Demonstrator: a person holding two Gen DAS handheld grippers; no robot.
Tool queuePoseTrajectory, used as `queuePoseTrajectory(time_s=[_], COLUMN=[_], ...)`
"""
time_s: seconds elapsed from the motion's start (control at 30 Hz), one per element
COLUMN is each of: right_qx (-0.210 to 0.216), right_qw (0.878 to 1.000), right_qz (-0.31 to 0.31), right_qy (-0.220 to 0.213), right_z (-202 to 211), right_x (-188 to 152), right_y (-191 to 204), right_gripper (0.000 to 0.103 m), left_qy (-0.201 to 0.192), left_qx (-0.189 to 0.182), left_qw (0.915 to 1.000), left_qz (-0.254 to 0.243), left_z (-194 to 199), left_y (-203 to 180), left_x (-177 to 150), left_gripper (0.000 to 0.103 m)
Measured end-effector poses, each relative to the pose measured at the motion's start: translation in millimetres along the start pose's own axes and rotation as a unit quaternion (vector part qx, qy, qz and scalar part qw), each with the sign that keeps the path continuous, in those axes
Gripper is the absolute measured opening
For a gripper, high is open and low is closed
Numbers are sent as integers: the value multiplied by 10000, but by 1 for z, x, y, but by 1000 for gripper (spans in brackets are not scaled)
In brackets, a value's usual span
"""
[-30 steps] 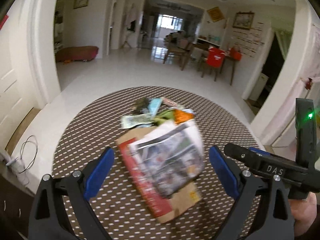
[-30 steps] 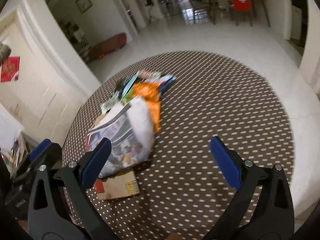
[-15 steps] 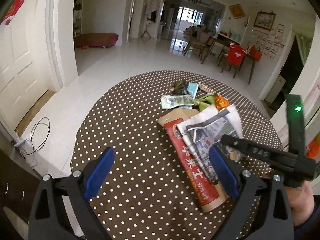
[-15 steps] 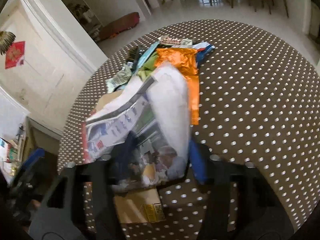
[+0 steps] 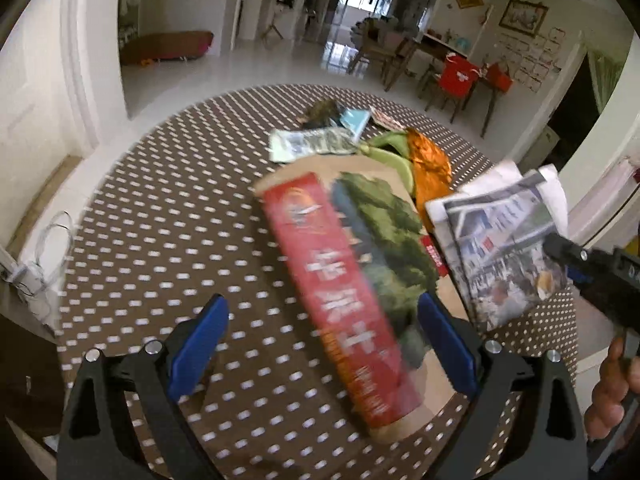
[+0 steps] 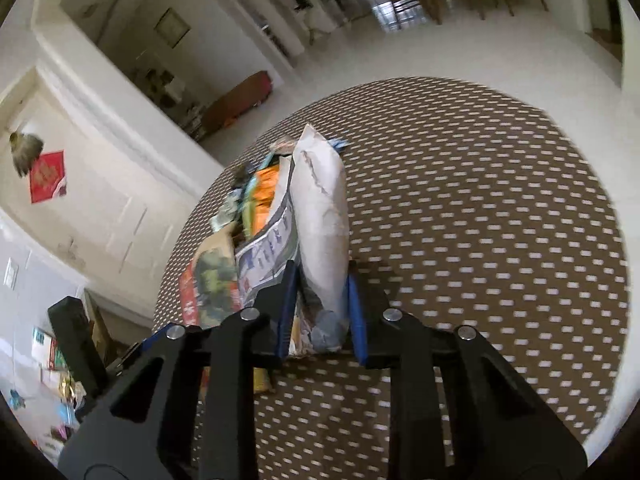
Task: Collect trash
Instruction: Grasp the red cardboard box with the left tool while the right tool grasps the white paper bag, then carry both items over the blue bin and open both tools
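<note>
My right gripper is shut on a folded newspaper and holds it edge-up above the round dotted table. The newspaper also shows in the left wrist view, lifted at the right, with the right gripper on it. My left gripper is open and empty, its jaws on either side of a red and green printed paper bag lying flat on the table. Beyond the bag lie small wrappers: orange, green, pale and light blue.
The table's edge runs close on the right and near sides. A white cable lies on the floor at the left. Chairs and a dining table stand far back across the tiled floor.
My right gripper has closed on the newspaper and lifted it to the right, off the paper bag. The left gripper has moved closer over the bag and stays open.
</note>
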State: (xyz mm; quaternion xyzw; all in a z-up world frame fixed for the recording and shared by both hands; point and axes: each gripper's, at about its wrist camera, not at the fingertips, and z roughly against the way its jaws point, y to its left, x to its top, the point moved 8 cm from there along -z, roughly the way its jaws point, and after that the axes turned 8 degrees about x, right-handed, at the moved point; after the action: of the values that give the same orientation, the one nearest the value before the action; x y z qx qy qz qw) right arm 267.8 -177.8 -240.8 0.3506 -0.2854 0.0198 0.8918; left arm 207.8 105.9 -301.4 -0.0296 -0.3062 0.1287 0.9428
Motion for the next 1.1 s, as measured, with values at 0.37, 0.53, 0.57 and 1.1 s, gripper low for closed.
queuePoseTrajectory(time_s=[0.37,0.53,0.57,1.1], right_qx=[70,68,64,-494], right_qw=[9992,9982,9980,9876], right_qz=[-159,-154,-154,-269], right_qy=[-367,-571,-612,-1466], right_z=[43,61,66,171], right_x=[3,9,11,37], right_y=[-23,-24,-25,-86], right_gripper=[21,21,21,21], left_qy=[-296,-651,-750,-1365], left_qx=[-500,-463,-446,-1019], left_qw=[9978,9950,9940,9735], left_qz=[-331,-603,-662,-1529], left_z=[6,31,38,84], left_y=[-49,-66,-70,-195], left_x=[19,24,25,44], left_gripper=[17,12,10,7])
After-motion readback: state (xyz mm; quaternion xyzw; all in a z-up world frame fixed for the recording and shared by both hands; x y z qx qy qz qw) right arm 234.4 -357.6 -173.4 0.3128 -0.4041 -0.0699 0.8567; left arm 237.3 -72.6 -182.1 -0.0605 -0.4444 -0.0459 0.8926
